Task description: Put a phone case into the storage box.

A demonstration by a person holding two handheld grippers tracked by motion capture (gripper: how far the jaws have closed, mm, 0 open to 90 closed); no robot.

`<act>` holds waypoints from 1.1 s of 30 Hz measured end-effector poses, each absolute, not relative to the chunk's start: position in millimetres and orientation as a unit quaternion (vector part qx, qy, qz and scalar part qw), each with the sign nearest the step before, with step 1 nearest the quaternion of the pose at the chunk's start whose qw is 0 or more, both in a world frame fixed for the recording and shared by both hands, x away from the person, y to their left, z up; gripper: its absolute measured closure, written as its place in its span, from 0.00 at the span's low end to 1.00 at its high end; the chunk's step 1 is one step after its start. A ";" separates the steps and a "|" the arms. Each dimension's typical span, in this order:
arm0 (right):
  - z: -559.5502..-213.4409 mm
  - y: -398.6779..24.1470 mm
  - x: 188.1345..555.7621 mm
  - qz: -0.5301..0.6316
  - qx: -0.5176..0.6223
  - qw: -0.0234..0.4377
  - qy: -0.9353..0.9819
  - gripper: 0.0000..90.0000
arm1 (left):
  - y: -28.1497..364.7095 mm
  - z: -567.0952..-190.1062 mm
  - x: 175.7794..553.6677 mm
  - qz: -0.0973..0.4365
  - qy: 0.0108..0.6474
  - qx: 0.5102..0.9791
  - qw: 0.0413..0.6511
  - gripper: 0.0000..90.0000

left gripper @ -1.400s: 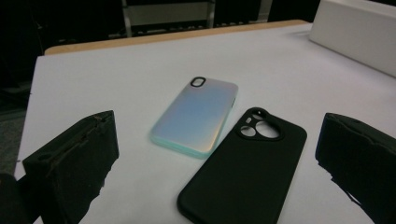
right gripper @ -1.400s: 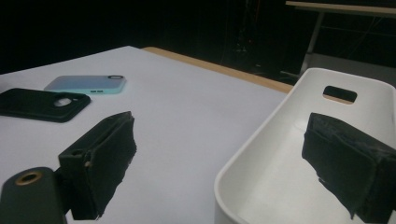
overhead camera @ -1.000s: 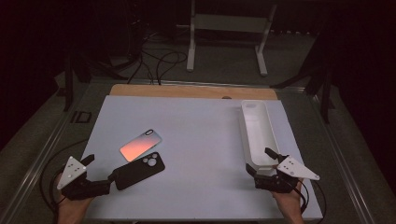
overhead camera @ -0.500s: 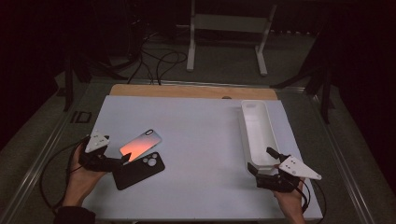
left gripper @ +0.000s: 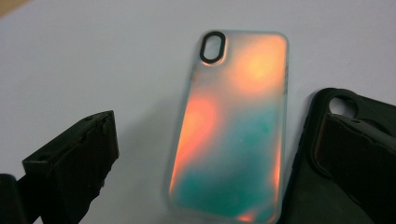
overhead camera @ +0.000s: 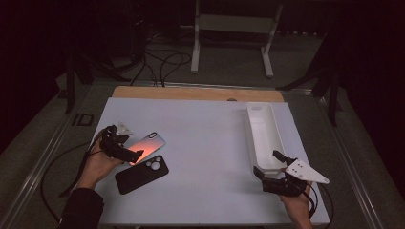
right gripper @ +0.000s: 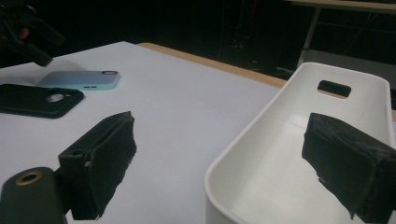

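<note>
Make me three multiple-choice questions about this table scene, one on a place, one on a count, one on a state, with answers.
1. Where does the white tray lie?
A. on the table's right side
B. on the left edge
C. on the floor

2. How many phone cases lie on the table?
A. one
B. two
C. four

3. How do the left hand-held gripper jaws stand?
A. shut on a case
B. open
C. shut on the tray

Answers:
1 A, the high view shows it right.
2 B, an iridescent case and a black case.
3 B, the jaws straddle the iridescent case, apart.
</note>
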State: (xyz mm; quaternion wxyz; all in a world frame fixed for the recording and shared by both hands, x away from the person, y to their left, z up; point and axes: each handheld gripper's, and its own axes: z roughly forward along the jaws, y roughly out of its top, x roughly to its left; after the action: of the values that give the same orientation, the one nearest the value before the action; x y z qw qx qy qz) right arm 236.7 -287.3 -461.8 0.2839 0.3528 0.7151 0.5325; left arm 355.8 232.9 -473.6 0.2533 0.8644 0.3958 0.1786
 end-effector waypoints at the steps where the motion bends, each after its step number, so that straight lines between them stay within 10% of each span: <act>1: -461.6 -287.8 236.6 0.532 0.353 0.285 0.715 0.10 | 231.9 -475.7 357.8 0.174 0.395 0.867 0.251 0.00; 33: -461.5 -289.1 236.6 0.531 0.356 0.286 0.713 0.10 | 223.0 -509.6 384.1 0.088 0.398 0.891 0.199 0.08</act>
State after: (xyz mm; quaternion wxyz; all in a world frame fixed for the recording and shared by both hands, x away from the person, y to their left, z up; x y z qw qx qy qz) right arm 236.6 -289.1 -461.5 0.2864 0.3563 0.7132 0.5315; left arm 384.1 223.0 -509.6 0.1987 0.8911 0.3983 0.0882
